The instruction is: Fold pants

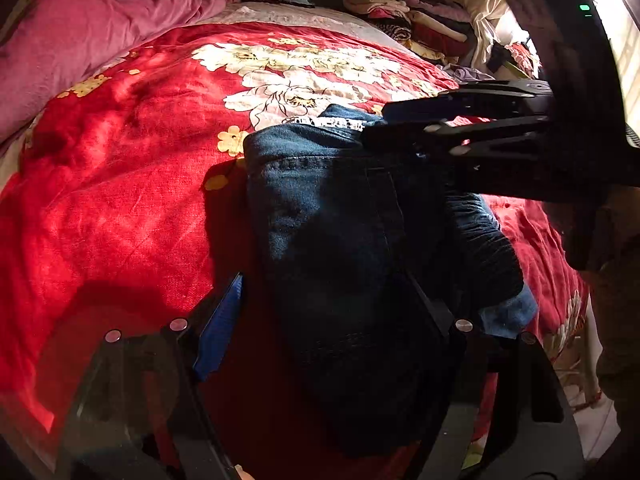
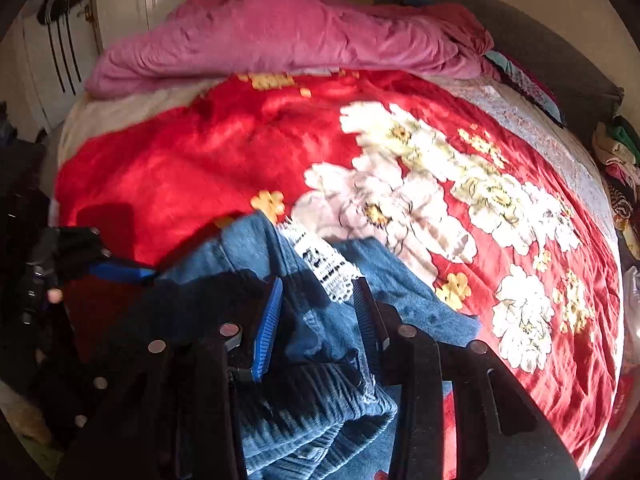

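Jeans [image 1: 332, 216] lie bunched on the red floral blanket [image 1: 120, 200], near its front edge. Left gripper [image 1: 320, 320] has jaws wide, straddling the denim, pads off the cloth. Right gripper [image 2: 320, 320] sits part-open over the waistband end with fabric between its fingers [image 2: 268, 324]; can't tell if the pads actually press it. Pink duvet [image 2: 260, 40] heaped at the far side.

Blue denim pants [image 2: 256, 248], red floral blanket [image 2: 192, 160]
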Motion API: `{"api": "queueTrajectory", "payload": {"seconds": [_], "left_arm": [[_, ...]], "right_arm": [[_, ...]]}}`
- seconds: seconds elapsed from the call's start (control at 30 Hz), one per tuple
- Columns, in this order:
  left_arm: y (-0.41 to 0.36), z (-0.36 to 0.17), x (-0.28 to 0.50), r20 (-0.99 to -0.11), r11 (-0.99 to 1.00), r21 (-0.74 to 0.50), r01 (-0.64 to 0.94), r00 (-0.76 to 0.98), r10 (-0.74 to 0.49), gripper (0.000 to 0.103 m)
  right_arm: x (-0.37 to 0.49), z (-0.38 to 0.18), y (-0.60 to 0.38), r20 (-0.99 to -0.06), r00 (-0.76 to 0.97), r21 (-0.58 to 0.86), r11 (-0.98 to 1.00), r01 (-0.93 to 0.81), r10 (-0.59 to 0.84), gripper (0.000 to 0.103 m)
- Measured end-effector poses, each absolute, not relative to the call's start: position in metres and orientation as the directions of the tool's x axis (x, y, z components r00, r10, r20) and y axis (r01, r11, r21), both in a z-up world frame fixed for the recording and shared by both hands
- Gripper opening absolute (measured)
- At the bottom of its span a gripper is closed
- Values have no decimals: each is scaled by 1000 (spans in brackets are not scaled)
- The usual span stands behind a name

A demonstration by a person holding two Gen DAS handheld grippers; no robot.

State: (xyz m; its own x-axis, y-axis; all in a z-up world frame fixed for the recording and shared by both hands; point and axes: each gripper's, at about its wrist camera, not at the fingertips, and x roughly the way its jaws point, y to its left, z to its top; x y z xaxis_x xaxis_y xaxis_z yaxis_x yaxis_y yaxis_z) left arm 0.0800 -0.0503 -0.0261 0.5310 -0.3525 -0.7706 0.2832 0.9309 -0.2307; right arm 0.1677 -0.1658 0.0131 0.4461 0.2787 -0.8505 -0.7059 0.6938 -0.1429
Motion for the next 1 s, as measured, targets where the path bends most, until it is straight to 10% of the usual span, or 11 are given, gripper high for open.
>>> {"api": "queueTrajectory", "payload": {"seconds": [0.53,1.0], "left_arm": [[-51,-20,74,-760,927,-237,292,538,-364,71],[-52,-2,60,-739,928,-219,302,569,-360,77]], "right_arm": [[166,17,-203,-800,530,-110,799,-591,281,59],[124,63,-229,-697,628,-65,842,-536,346,59]]}}
